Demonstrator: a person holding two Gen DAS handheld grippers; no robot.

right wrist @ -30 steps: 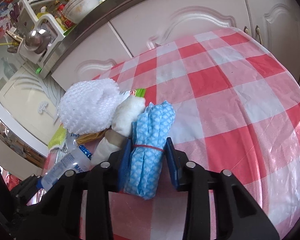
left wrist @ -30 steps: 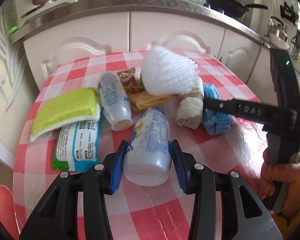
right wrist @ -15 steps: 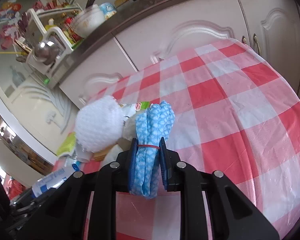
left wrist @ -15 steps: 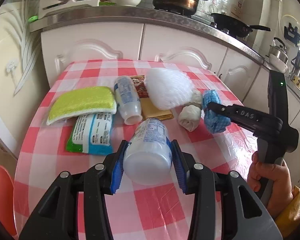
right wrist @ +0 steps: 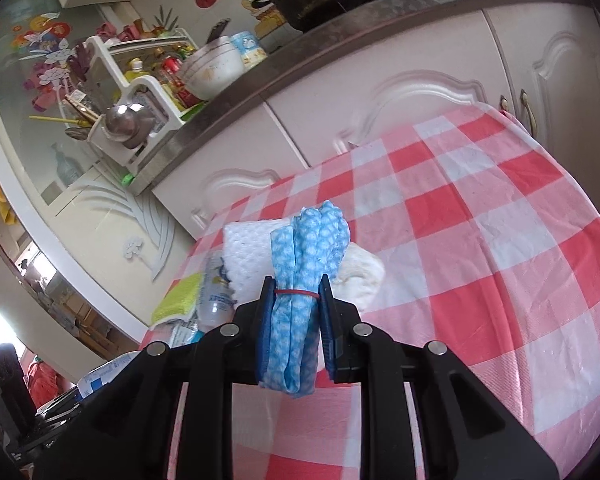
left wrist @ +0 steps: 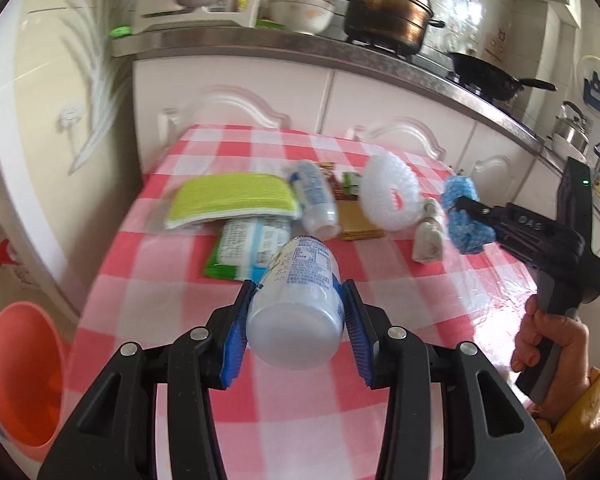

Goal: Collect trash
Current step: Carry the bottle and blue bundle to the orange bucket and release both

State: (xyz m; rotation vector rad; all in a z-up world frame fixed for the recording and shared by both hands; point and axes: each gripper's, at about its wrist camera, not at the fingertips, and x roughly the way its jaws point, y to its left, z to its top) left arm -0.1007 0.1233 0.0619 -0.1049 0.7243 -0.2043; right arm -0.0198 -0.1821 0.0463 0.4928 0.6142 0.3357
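My left gripper [left wrist: 298, 308] is shut on a white plastic bottle [left wrist: 296, 300] with a blue label, held clear above the checked table [left wrist: 160, 288]. My right gripper [right wrist: 294, 312] is shut on a rolled blue cloth [right wrist: 306, 280] tied with a red band, lifted off the table; in the left wrist view that cloth [left wrist: 466, 216] shows at the right. On the table lie a second bottle [left wrist: 314, 204], a yellow-green sponge [left wrist: 232, 200], a wipes packet [left wrist: 252, 248], a white mesh ball [left wrist: 390, 196], a cream rag [left wrist: 428, 236] and snack wrappers [left wrist: 356, 224].
An orange plastic bin [left wrist: 18, 376] stands on the floor at the table's left. White cabinets [left wrist: 260, 92] and a worktop with a pot [left wrist: 388, 12], bowls and a pan run behind the table. A hand [left wrist: 548, 344] holds the right gripper's handle.
My right gripper closed on the blue cloth and raised it. My left gripper lifted the bottle and drew back, so more of the table and the orange bin came into view.
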